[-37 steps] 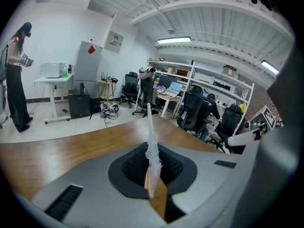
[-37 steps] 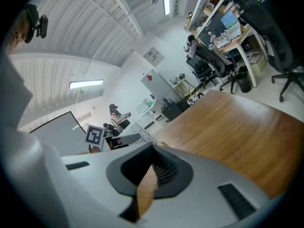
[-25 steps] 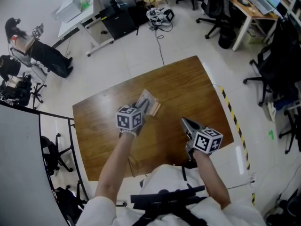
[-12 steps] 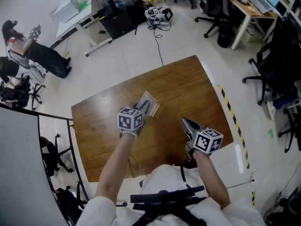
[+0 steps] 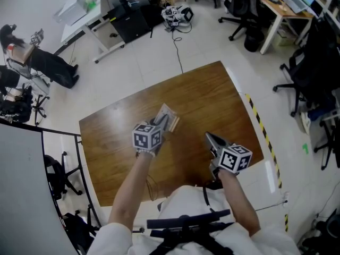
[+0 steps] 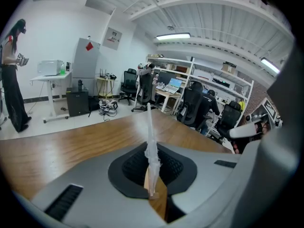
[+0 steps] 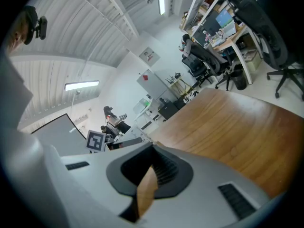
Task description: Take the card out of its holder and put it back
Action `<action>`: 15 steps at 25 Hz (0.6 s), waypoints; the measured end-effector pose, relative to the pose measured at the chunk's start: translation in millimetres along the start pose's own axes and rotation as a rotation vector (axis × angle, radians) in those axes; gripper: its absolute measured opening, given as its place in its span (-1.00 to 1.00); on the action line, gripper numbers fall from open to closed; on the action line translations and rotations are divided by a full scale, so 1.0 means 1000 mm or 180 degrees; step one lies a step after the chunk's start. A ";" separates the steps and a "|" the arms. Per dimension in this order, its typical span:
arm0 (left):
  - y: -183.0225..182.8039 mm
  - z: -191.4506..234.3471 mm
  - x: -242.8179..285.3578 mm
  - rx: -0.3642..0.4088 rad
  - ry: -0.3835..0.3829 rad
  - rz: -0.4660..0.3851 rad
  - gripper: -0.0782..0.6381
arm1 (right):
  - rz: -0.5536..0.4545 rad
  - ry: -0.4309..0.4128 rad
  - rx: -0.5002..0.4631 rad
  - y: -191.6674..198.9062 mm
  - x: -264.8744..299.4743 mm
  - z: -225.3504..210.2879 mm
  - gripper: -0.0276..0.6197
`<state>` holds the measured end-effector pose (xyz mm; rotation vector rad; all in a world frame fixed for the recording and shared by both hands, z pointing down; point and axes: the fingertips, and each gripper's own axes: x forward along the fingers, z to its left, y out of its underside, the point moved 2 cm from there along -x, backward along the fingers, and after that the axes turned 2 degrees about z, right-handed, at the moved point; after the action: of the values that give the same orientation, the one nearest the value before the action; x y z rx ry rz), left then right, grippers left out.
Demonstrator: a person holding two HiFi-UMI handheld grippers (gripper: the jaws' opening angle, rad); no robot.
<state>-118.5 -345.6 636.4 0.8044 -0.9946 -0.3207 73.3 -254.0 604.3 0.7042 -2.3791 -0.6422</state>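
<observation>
— Our left gripper point(image 5: 161, 123) first: what do we see from the head view?
— It reaches over the middle of the wooden table point(image 5: 212, 97), its tips at the card holder point(image 5: 169, 115), a pale flat piece. Our right gripper point(image 5: 209, 137) hangs well apart to the right, jaws drawn to a point.
— And in the left gripper view?
— We see the jaws pressed together on the card holder, which stands edge-on between them, thin and clear. What it holds we cannot tell from the edge.
— The right gripper view?
— Jaws closed, nothing between them; only table wood shows beyond.
</observation>
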 end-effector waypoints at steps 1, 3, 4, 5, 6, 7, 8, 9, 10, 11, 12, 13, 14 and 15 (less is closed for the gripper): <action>0.000 0.000 0.000 0.0011 -0.0004 -0.0011 -0.74 | 0.0002 0.0001 0.0000 0.000 0.000 0.000 -0.91; -0.002 -0.001 0.001 0.0028 -0.0006 -0.0037 -0.74 | 0.0011 0.0002 0.0000 0.001 0.000 -0.001 -0.91; -0.001 -0.001 0.001 0.0025 -0.0002 -0.0034 -0.74 | 0.0014 0.0004 0.0003 0.001 0.000 -0.002 -0.91; 0.001 0.000 0.002 0.0020 0.0003 -0.0011 -0.74 | 0.0016 0.0007 0.0007 0.002 0.001 -0.002 -0.91; 0.004 0.001 0.003 0.0019 0.0008 0.0020 -0.74 | 0.0016 0.0013 0.0013 0.002 0.001 -0.002 -0.91; 0.005 0.002 0.004 0.0022 0.0011 0.0045 -0.74 | 0.0017 0.0018 0.0017 0.003 0.002 -0.002 -0.91; 0.006 0.003 0.004 0.0026 0.0013 0.0057 -0.74 | 0.0019 0.0023 0.0020 0.003 0.002 -0.003 -0.91; 0.005 0.003 0.004 0.0033 0.0016 0.0057 -0.74 | 0.0021 0.0027 0.0021 0.003 0.002 -0.003 -0.91; 0.004 0.002 0.005 0.0045 0.0017 0.0048 -0.74 | 0.0020 0.0031 0.0020 0.003 0.002 -0.004 -0.91; 0.004 0.002 0.005 0.0057 0.0018 0.0030 -0.74 | 0.0017 0.0034 0.0020 0.002 0.001 -0.004 -0.91; 0.004 0.001 0.005 0.0066 0.0020 0.0004 -0.74 | 0.0015 0.0034 0.0021 0.002 0.001 -0.005 -0.91; 0.005 0.000 0.005 0.0070 0.0024 -0.0024 -0.74 | 0.0016 0.0032 0.0024 0.002 0.001 -0.005 -0.91; 0.007 0.000 0.005 0.0070 0.0027 -0.0042 -0.74 | 0.0018 0.0026 0.0026 0.002 0.002 -0.004 -0.91; 0.009 0.001 0.006 0.0067 0.0027 -0.0044 -0.74 | 0.0022 0.0022 0.0027 0.003 0.002 -0.004 -0.91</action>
<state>-117.2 -343.0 647.0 0.8316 -0.9861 -0.3190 73.5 -254.6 609.6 0.7004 -2.3783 -0.6260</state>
